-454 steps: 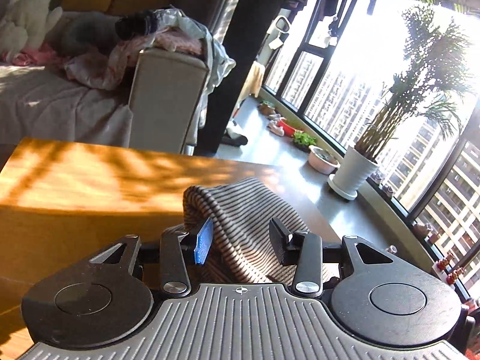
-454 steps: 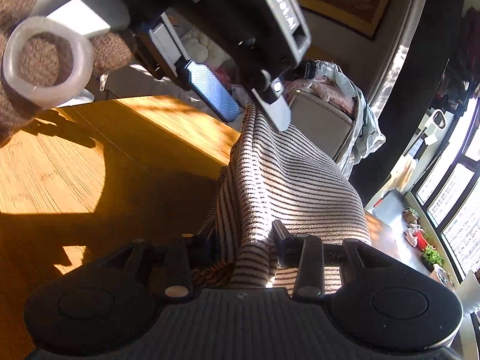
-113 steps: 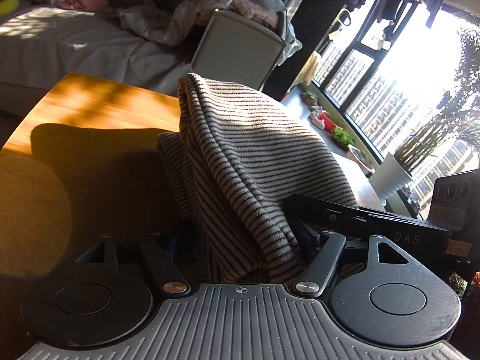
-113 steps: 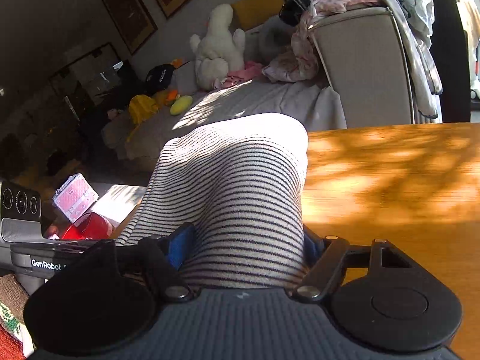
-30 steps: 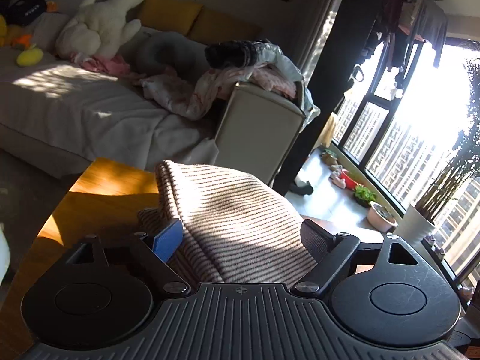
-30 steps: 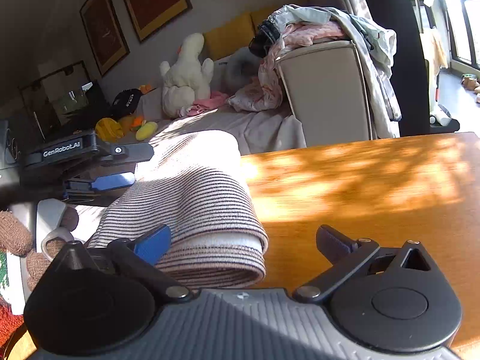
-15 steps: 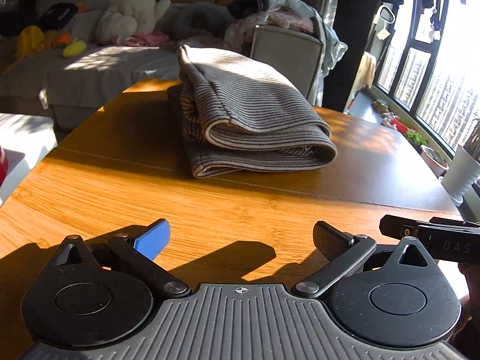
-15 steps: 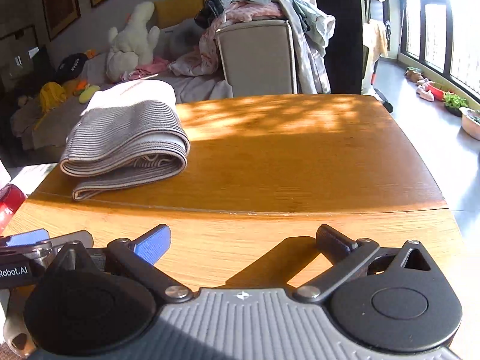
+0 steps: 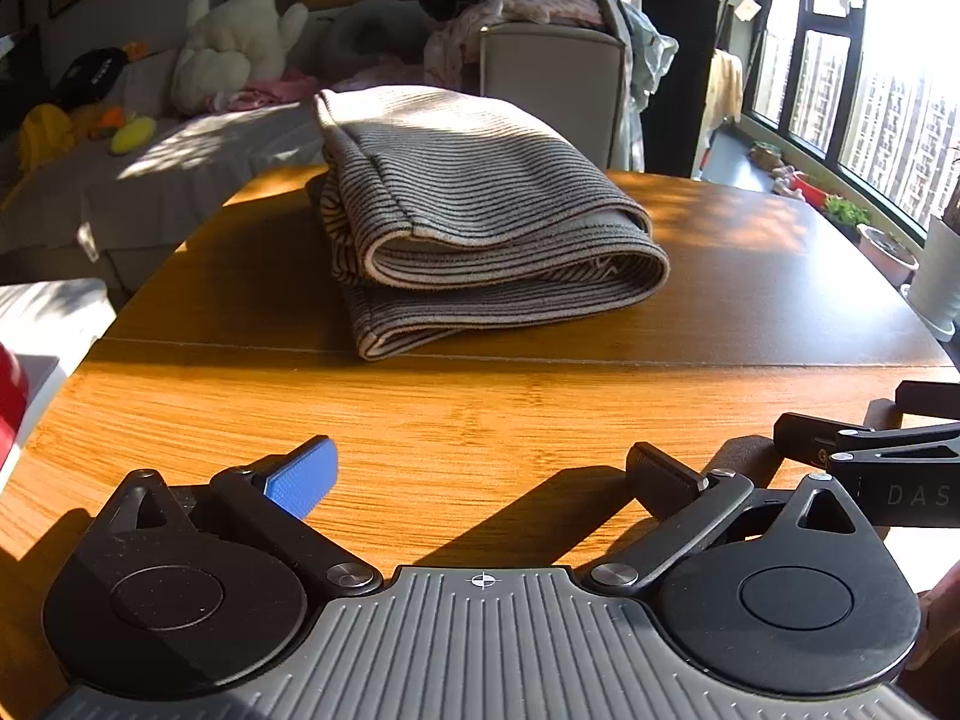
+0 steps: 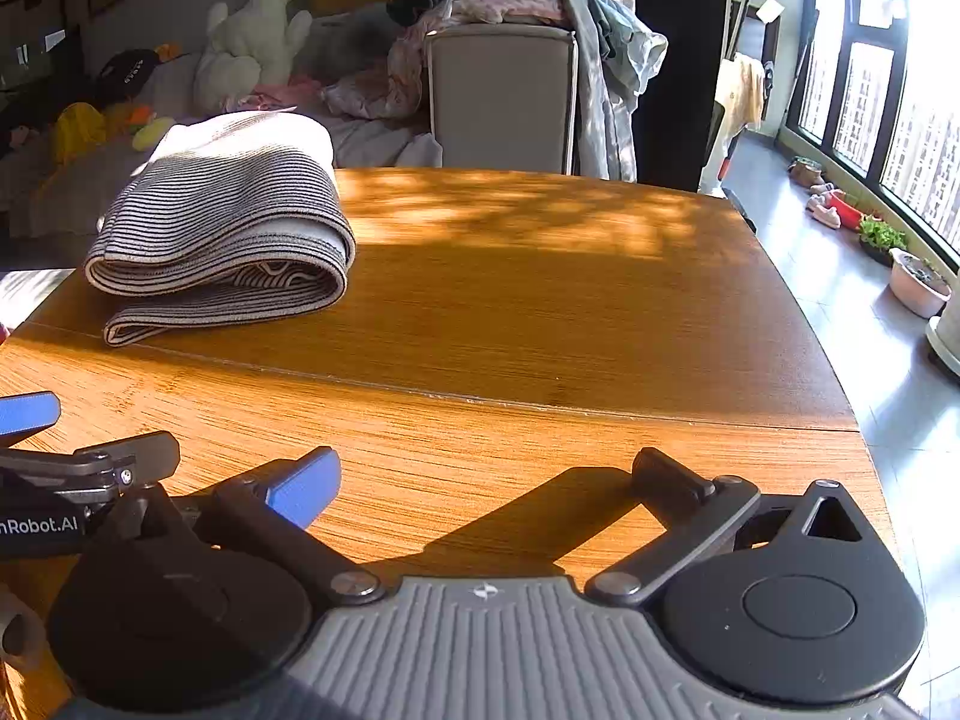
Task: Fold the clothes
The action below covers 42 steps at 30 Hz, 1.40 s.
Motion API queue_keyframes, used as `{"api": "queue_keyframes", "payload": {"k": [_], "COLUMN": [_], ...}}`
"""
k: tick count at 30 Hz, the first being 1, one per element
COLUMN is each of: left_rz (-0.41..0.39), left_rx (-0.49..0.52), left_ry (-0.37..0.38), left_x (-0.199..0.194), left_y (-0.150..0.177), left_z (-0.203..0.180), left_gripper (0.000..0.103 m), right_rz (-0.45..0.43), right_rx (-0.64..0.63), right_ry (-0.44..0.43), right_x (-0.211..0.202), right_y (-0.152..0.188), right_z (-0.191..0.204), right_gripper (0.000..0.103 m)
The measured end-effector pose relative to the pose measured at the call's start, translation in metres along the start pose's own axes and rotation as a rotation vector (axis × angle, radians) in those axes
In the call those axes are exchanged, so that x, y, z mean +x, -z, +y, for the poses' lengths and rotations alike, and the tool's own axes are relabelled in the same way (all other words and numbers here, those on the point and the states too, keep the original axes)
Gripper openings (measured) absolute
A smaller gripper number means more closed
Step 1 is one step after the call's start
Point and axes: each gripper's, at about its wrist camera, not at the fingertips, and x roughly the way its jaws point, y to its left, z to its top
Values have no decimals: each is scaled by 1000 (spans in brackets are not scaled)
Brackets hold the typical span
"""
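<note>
A striped grey garment [image 9: 474, 222] lies folded in a thick bundle on the far half of the wooden table [image 9: 480, 408]. The right wrist view has the same bundle [image 10: 228, 222] at the table's far left. My left gripper [image 9: 480, 474] hovers open over the near table edge, well short of the cloth, with nothing between its fingers. My right gripper [image 10: 486, 480] is also open and empty, low over the near edge. Each gripper shows at the other view's side: the right gripper [image 9: 864, 450] and the left gripper [image 10: 72, 468].
Beyond the table stand a grey chair [image 10: 501, 96] heaped with clothes and a sofa with a white plush toy [image 9: 240, 30]. Tall windows, potted plants [image 10: 918, 282] and floor items line the right side. A red object [image 9: 9, 402] sits at the left edge.
Both grippers have let go of the garment and drawn back to the near table edge. Since half a second ago the views have barely shifted; the folded bundle lies still.
</note>
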Motion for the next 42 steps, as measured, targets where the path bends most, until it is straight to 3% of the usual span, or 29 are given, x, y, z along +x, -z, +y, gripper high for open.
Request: {"api": "queue_keyframes", "payload": {"k": [42], "left_rz": [3], "left_rx": [3], "left_ry": [-14], "left_x": [3], "left_y": [-4], "left_z": [-3], "left_gripper": [103], "right_rz": [-4], "right_rx": [6], "right_ry": [2], "right_x": [3], "right_y": [-1], "right_z": [2], "right_gripper": [103]}}
